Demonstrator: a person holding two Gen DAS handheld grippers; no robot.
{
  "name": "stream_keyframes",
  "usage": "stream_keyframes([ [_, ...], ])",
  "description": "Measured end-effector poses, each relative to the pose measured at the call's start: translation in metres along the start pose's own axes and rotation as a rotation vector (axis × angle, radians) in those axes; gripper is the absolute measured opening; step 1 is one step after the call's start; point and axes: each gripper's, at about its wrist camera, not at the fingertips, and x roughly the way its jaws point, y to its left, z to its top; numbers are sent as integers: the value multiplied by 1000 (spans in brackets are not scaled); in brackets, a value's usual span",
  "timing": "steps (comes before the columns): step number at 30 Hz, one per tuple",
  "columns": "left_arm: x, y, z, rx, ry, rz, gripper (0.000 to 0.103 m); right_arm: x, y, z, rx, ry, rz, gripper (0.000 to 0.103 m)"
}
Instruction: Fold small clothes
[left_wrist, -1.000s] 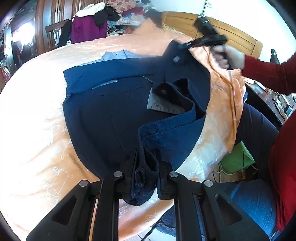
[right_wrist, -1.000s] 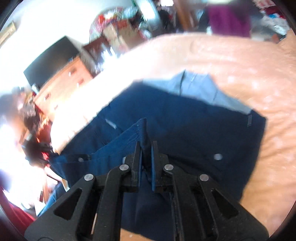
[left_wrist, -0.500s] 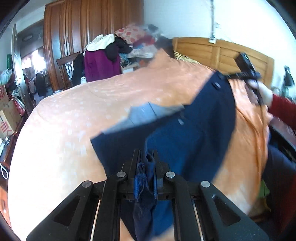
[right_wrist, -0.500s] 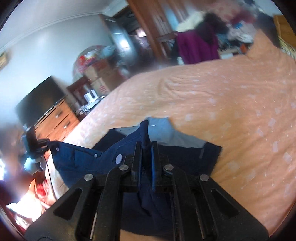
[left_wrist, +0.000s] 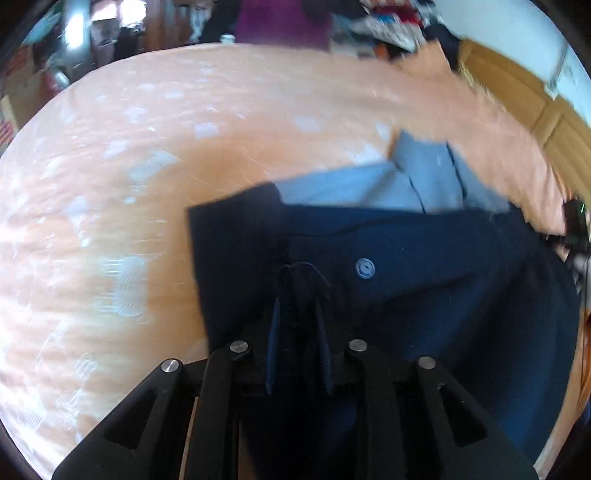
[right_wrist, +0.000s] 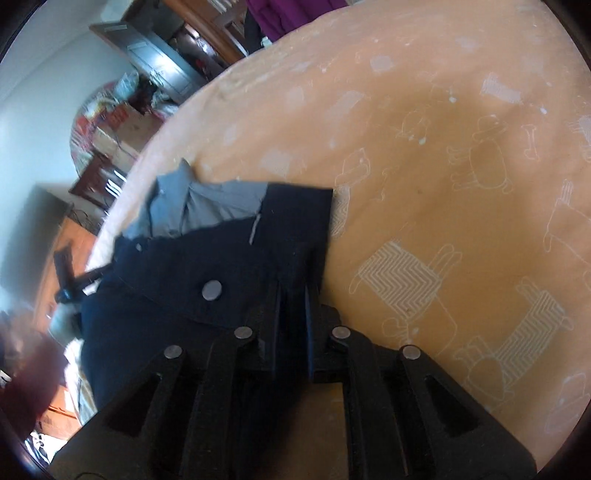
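**Fold in progress: navy garment laid over on the bed**

The work surface is a bed (right_wrist: 461, 166) covered by an orange sheet printed with pale animal outlines; wooden furniture and piled clothes stand in the background of the room.

1. Item position. The navy garment (left_wrist: 424, 288) lies on the sheet near the bed's edge. A light grey-blue panel (left_wrist: 406, 184), apparently the lining or inner side, shows beyond its far edge. A round button (right_wrist: 212, 290) faces up on the dark fabric.

2. Left claw (left_wrist: 297, 343). The fingers stand a little apart, with dark cloth between them. Whether the cloth is pinched or merely lies in the gap cannot be told from this view.

3. Right claw (right_wrist: 291, 325). Same condition: fingers slightly separated at the garment's right-hand edge, fabric between them, grip undetermined.

4. Progress assessment. One fold appears to be laid down: the dark layer sits flat over the lighter one, with a straight far edge. The fold looks about midway. Remaining work, as judged here: release both corners, smooth the top layer, and fold again to a compact size
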Motion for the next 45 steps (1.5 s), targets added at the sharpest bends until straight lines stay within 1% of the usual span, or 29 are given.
stream_keyframes([
  [1, -2, -5, 0, 32, -5, 32, 28, -4, 4, 0, -15, -19, -5, 10],
  [3, -4, -18, 1, 101, -6, 86, 22, -16, 15, 4, -48, -60, -6, 9],
  [5, -12, -27, 6, 125, -32, 118, 15, -31, 21, 18, -65, -117, 13, 8],
  [8, -30, -13, 23, 53, -114, 134, 15, -40, 30, 31, -96, -158, 26, 6],
  [9, -34, -5, 25, 20, -130, 131, 15, -37, 27, 35, -94, -154, 8, 4],
  [10, -31, 4, 25, -9, -118, 121, 15, -30, 20, 36, -77, -132, 1, 4],
  [11, -21, 12, 23, -24, -78, 125, 15, -21, 10, 33, -57, -89, 9, 4],
  [12, -14, 17, 16, -25, -54, 152, 15, -7, 3, 28, -39, -46, 0, 4],
  [13, -9, 21, 10, -37, -41, 156, 15, 6, -5, 19, -30, -5, -28, 5],
  [14, -10, 26, 3, -63, -57, 127, 15, 13, -7, 13, -26, 12, -22, 8],
  [15, -15, 29, -1, -89, -85, 100, 15, 12, -10, 9, -18, 0, -5, 7],
  [17, -27, 33, -5, -113, -127, 70, 16, 8, -19, 9, 42, -9, 56, 8],
  [18, -31, 32, -3, -107, -138, 52, 17, 8, -23, 8, 58, -11, 74, 7],
  [20, -44, 24, 4, -66, -164, 0, 27, 9, -26, 8, 74, -12, 91, 7],
  [21, -48, 15, 12, -33, -171, -52, 31, 8, -25, 8, 71, -13, 85, 7],
  [22, -52, 10, 16, -15, -167, -94, 42, 8, -23, 8, 64, -13, 78, 7],
  [23, -50, 4, 22, -1, -137, -140, 54, 8, -22, 8, 60, -16, 74, 7],
  [24, -41, 0, 26, 9, -75, -168, 58, 8, -21, 6, 62, -17, 75, 7],
  [25, -26, -5, 33, 25, -18, -160, 59, 8, -21, 6, 63, -19, 77, 7],
  [26, -15, -9, 33, 53, 31, -122, 54, 8, -22, 5, 61, -21, 75, 7],
  [27, -4, -12, 31, 73, 76, -91, 53, 8, -22, 5, 57, -22, 72, 8],
  [28, 6, -12, 29, 68, 111, -89, 53, 7, -21, 5, 53, -22, 69, 8],
  [29, 10, -13, 27, 62, 111, -91, 53, 9, -22, 6, 53, -21, 72, 8],
  [31, 10, -13, 25, 43, 86, -100, 52, 9, -20, 6, 55, -23, 75, 8],
  [35, 13, -10, 23, 21, 70, -111, 23, 5, -12, 5, 12, -41, 23, 8],
  [36, 11, -11, 22, 23, 58, -104, 17, 3, -5, 5, -17, -55, -14, 11],
  [37, 5, -13, 22, 26, 45, -90, 13, -1, 5, 4, -54, -73, -56, 10],
  [40, -7, -16, 20, 48, -9, -50, 8, -16, 24, 2, -105, -126, -92, 2],
  [45, -36, -22, 17, 75, -102, -12, 7, -36, 38, 1, -121, -192, -102, 1],
])
